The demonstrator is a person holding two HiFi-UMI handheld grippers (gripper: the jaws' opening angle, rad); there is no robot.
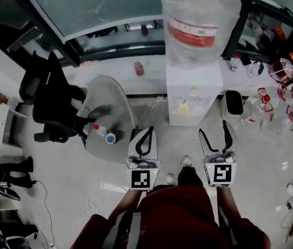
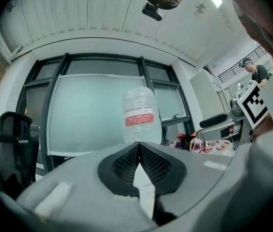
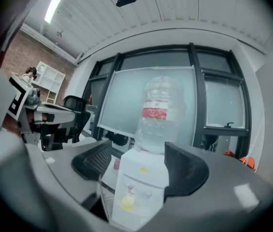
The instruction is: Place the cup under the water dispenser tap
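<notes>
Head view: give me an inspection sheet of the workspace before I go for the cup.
Surface: round grey table, ahead to the left.
Job's things: blue cup on the table's near edge, not yet picked up; dispenser ahead, with a yellow thing in its tap recess.
Clutter: red-capped bottle beside the cup; bottles and red items at the far right.
Grippers: left gripper shut, empty; right gripper open, empty.
Cables: loose cables on the floor between table and dispenser.
Surroundings: black chair by the table; bin right of the dispenser.
</notes>
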